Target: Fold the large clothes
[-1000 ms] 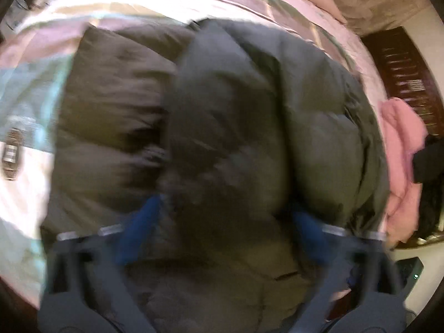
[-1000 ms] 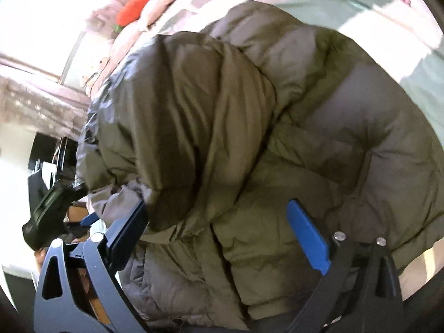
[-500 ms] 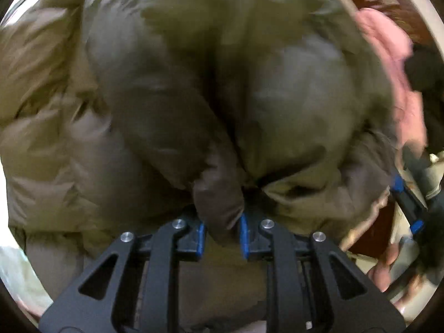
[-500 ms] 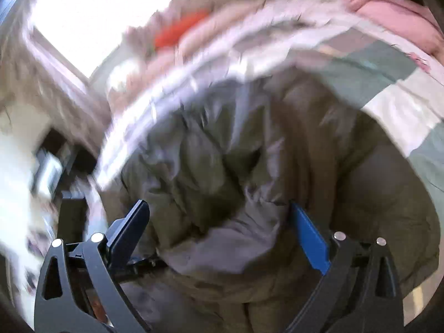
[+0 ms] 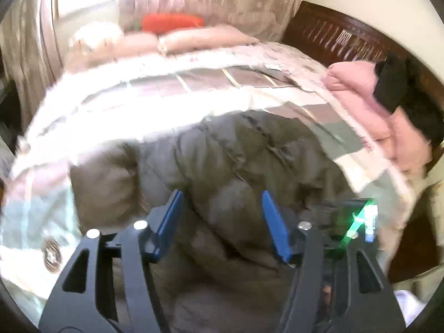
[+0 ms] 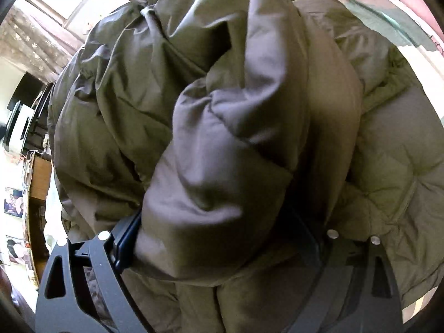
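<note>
An olive-green puffer jacket (image 5: 238, 166) lies bunched on the patchwork bedspread (image 5: 172, 91). In the left wrist view my left gripper (image 5: 222, 216) is open, its blue pads wide apart just above the jacket and holding nothing. In the right wrist view the jacket (image 6: 211, 88) fills the frame. My right gripper (image 6: 219, 238) has a thick puffy fold of the jacket between its fingers; the left pad (image 6: 126, 241) presses against it and the right pad is hidden by fabric.
A pink garment (image 5: 371, 102) and a black one (image 5: 394, 86) lie at the bed's right by the dark wooden headboard (image 5: 347, 38). Pillows (image 5: 194, 38) and a red cushion (image 5: 172, 22) sit at the far edge under curtains. A device with a green light (image 5: 360, 216) is near the right finger.
My left gripper was shut on a jacket fold, has let go, opened and pulled back. My right gripper has closed in around a thick fold of the jacket.
</note>
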Demonstrator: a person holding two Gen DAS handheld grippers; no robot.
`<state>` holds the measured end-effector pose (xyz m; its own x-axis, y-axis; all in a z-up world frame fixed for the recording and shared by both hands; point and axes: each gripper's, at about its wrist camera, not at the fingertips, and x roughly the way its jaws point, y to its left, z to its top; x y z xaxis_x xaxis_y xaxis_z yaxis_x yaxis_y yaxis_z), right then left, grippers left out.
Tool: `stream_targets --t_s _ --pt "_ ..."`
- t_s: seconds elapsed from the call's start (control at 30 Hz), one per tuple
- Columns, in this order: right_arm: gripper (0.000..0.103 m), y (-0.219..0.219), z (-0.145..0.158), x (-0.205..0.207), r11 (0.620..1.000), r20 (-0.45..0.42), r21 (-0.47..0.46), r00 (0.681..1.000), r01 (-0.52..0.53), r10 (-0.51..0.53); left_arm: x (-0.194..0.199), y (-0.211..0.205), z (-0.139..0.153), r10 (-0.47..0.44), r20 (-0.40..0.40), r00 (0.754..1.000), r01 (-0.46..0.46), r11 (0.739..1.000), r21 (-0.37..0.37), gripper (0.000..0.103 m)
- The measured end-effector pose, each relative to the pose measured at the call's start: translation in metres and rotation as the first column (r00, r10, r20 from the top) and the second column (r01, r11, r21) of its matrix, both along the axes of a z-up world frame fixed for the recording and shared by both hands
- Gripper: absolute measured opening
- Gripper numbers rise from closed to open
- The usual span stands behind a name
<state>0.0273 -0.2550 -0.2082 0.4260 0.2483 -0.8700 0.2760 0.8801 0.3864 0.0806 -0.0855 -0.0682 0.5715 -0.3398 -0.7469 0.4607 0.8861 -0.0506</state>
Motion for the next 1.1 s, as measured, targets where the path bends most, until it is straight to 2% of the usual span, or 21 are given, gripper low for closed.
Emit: stream_targets --t_s 0.03,0.07,0.1,0.13,0.23,0.33,0.4,0.5,0.53,0.6,0.63,0.67,0.7,0.73,0.77,0.8,0.83,0.9,0.93,1.07,1.1 --pt "0.092 0.003 0.008 -0.004 1.0 0.02 0.008 1.0 0.002 -0.002 0.005 -0.011 -0.01 -0.012 -0.022 1.0 0.013 0.999 0.035 0.031" --pt "0.091 0.002 0.023 -0.011 0.999 0.091 0.032 0.996 0.016 -0.019 0.009 -0.013 -0.022 -0.012 -0.061 0.998 0.015 0.998 0.056 0.022" --pt "0.087 -0.001 0.037 -0.018 0.998 0.174 0.048 0.984 0.039 -0.047 0.017 -0.014 -0.035 -0.007 -0.107 0.994 0.015 0.997 0.071 0.007" --pt "0.087 -0.006 0.056 -0.025 0.996 0.261 0.04 0.961 0.08 -0.088 0.024 -0.016 -0.047 -0.007 -0.146 0.989 0.019 0.996 0.081 0.0" --pt "0.082 -0.013 0.084 -0.017 0.993 0.334 -0.023 0.937 0.115 -0.1 0.033 -0.024 -0.061 0.004 -0.146 0.989 0.017 0.99 0.141 0.0" --pt "0.082 -0.011 0.081 0.012 0.99 0.271 -0.105 0.961 0.089 -0.057 0.042 -0.022 -0.082 0.023 -0.168 0.986 0.009 0.982 0.187 0.0" --pt "0.077 -0.015 0.062 0.024 0.986 0.209 -0.133 0.975 0.102 -0.073 0.044 -0.005 -0.095 0.048 -0.195 0.98 -0.002 0.974 0.228 0.0" --pt "0.071 -0.036 0.015 0.029 0.979 0.055 -0.062 0.98 0.194 -0.191 0.049 0.001 -0.109 0.078 -0.237 0.968 -0.01 0.962 0.273 0.0" --pt "0.071 -0.043 0.004 0.021 0.976 0.035 -0.047 0.977 0.21 -0.209 0.05 0.003 -0.111 0.082 -0.248 0.965 -0.012 0.962 0.273 0.0" --pt "0.071 -0.044 0.002 0.015 0.977 0.046 -0.028 0.977 0.211 -0.21 0.049 0.002 -0.103 0.074 -0.232 0.97 -0.015 0.969 0.247 0.0" --pt "0.073 -0.043 0.005 0.011 0.98 0.065 -0.026 0.978 0.199 -0.197 0.045 0.0 -0.094 0.065 -0.199 0.978 -0.017 0.972 0.235 0.0" --pt "0.073 -0.043 0.007 0.01 0.981 0.077 -0.024 0.979 0.192 -0.19 0.038 -0.004 -0.078 0.033 -0.123 0.992 -0.007 0.978 0.208 0.0" --pt "0.073 -0.043 0.007 0.007 0.982 0.083 -0.016 0.979 0.188 -0.186 0.031 -0.005 -0.065 0.008 -0.06 0.998 0.004 0.982 0.188 0.002" --pt "0.074 -0.043 0.009 0.005 0.982 0.082 -0.005 0.979 0.188 -0.187 0.023 -0.008 -0.048 -0.016 0.043 0.999 0.009 0.986 0.169 0.011" --pt "0.075 -0.044 0.009 0.004 0.982 0.078 0.014 0.978 0.191 -0.191 0.019 -0.01 -0.041 -0.02 0.098 0.995 0.004 0.987 0.161 0.024" --pt "0.076 -0.044 0.009 0.002 0.98 0.074 0.03 0.978 0.194 -0.196 0.014 -0.012 -0.031 -0.014 0.18 0.984 -0.014 0.988 0.154 0.057" --pt "0.077 -0.046 0.01 0.001 0.98 0.072 0.036 0.977 0.197 -0.199 0.011 -0.013 -0.026 0.001 0.245 0.97 -0.038 0.988 0.147 0.069" --pt "0.079 -0.044 0.014 -0.003 0.979 0.076 0.049 0.977 0.196 -0.2 0.012 -0.018 -0.027 0.001 0.296 0.955 -0.049 0.987 0.153 0.069" --pt "0.081 -0.043 0.016 -0.006 0.98 0.083 0.051 0.977 0.193 -0.196 0.016 -0.021 -0.031 -0.004 0.285 0.958 -0.047 0.984 0.172 0.069" --pt "0.083 -0.041 0.031 -0.014 0.982 0.105 0.04 0.977 0.182 -0.186 0.038 -0.028 -0.056 0.014 0.16 0.987 -0.047 0.979 0.2 0.069" --pt "0.083 -0.041 0.033 -0.015 0.982 0.108 0.037 0.976 0.184 -0.187 0.043 -0.028 -0.062 0.018 0.123 0.992 -0.043 0.978 0.203 0.064"
